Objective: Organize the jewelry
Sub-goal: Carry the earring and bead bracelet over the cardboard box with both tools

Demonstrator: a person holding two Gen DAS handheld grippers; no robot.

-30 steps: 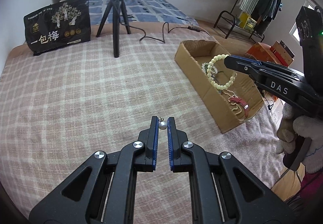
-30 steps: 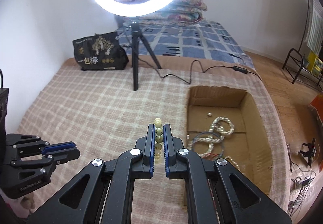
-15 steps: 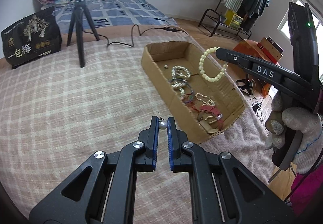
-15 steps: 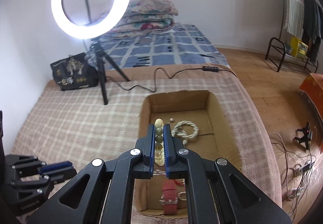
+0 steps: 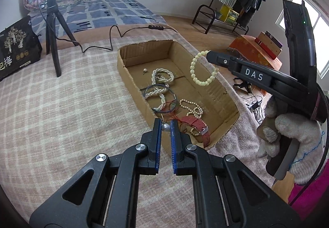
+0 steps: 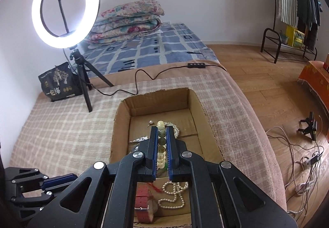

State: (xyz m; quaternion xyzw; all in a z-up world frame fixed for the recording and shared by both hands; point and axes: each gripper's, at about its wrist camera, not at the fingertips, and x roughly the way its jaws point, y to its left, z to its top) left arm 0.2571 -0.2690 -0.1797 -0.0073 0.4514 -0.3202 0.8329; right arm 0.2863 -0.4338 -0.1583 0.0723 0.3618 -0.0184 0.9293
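My left gripper [image 5: 165, 125] is shut on a small pearl earring [image 5: 165, 127], held over the near left wall of the open cardboard box [image 5: 131, 82]. My right gripper [image 6: 162, 134] is shut on a pale green bead bracelet [image 6: 161, 139], which hangs above the box [image 6: 121, 116]. In the left wrist view that bracelet [image 5: 202, 72] dangles as a loop from the right gripper's tip [image 5: 210, 57], over the box's far right side. Inside lie pearl strands [image 5: 160, 84], dark bangles [image 5: 158, 96], a red watch strap [image 5: 195, 125] and a loose pearl earring [image 5: 144, 70].
The box sits on a checked blanket [image 5: 61, 104] near the bed's right edge. A ring light on a tripod [image 6: 82, 75] with its cable [image 6: 156, 75], and a black bag [image 6: 59, 82], stand behind. A gloved hand [image 5: 292, 137] holds the right gripper. Floor cables [image 6: 304, 162] lie right.
Both grippers have travelled right across the blanket to the box, each still holding its piece. The bracelet now hangs over the box interior, and the earring is at the box's near wall.
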